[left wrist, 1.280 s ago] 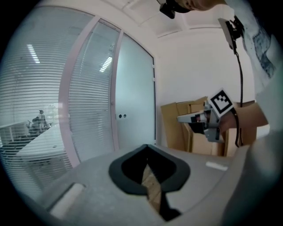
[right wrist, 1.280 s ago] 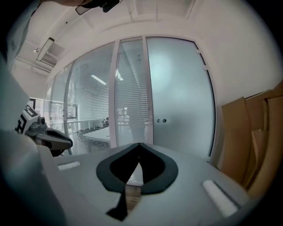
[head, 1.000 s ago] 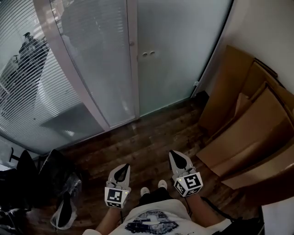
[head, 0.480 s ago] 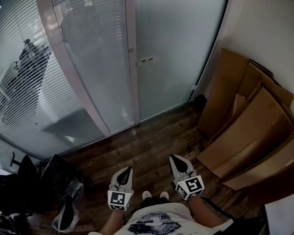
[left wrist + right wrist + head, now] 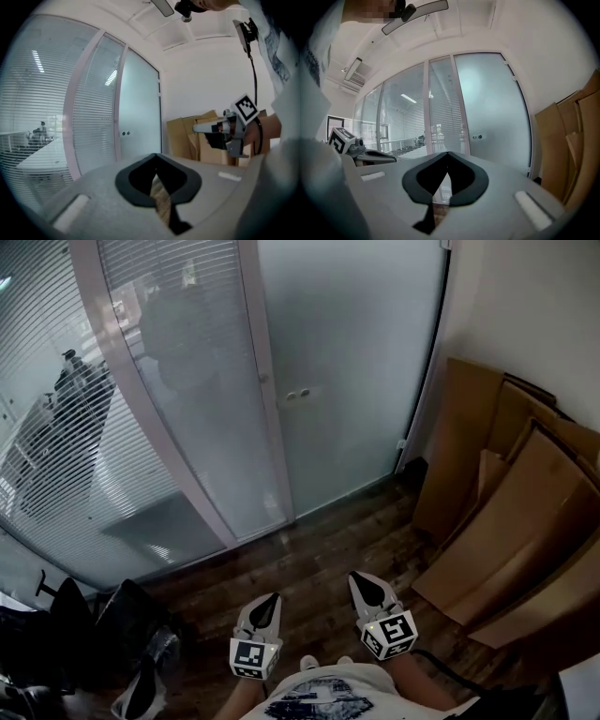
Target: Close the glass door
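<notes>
Dark wooden floor (image 5: 309, 559) runs to the frosted, pale glass door (image 5: 356, 362), which stands ahead, well apart from the left claw (image 5: 270, 600) and right claw (image 5: 361, 579), both pressed together, empty. Two small knobs (image 5: 297, 395) sit near the door's left edge.

cardboard sheets (image 5: 511, 521) on wooden floor (image 5: 309, 559)
</notes>
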Motion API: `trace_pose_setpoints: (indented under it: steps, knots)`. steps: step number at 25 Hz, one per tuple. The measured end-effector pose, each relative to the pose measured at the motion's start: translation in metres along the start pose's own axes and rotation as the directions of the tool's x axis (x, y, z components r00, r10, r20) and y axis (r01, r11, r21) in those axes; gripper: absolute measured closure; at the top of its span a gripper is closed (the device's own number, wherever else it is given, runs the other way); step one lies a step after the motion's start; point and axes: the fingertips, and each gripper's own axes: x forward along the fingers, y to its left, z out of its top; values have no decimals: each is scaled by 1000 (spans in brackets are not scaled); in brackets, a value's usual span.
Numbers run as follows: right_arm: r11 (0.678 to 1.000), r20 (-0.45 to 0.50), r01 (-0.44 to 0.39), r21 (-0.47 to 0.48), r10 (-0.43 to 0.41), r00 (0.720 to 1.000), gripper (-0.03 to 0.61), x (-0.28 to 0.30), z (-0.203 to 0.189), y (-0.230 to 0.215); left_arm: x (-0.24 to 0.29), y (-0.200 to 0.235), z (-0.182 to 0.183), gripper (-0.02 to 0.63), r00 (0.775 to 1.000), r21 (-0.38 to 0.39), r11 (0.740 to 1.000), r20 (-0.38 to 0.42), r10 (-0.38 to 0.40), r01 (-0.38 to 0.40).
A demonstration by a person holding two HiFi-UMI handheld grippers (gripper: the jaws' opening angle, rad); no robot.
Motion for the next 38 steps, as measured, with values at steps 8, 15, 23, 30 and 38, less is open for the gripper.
trace_pose_setpoints:
  steps: [8,15,23,30,38]
  knots:
    - [1000,26,-22,14,21,999,572,-4,2,-28,34,-31,18,612,999,12,999,25,-34,34]
    - [1000,40,-27,-4,28,999,572,-6,7,-42,51,-44,24,612,998,42,998,30,-47,45]
    - [999,28,-33,-4,33,999,572,-2,3,-55,66,-50,28,612,998,55,997,26,-48,47]
    - [999,27,-38,-16,38,999,572,2,3,-58,67,-54,29,612,998,43,998,21,-52,51]
    - [999,21,-45,-20,46,999,572,4,5,-57,66,-53,29,612,999,22,999,9,-41,41]
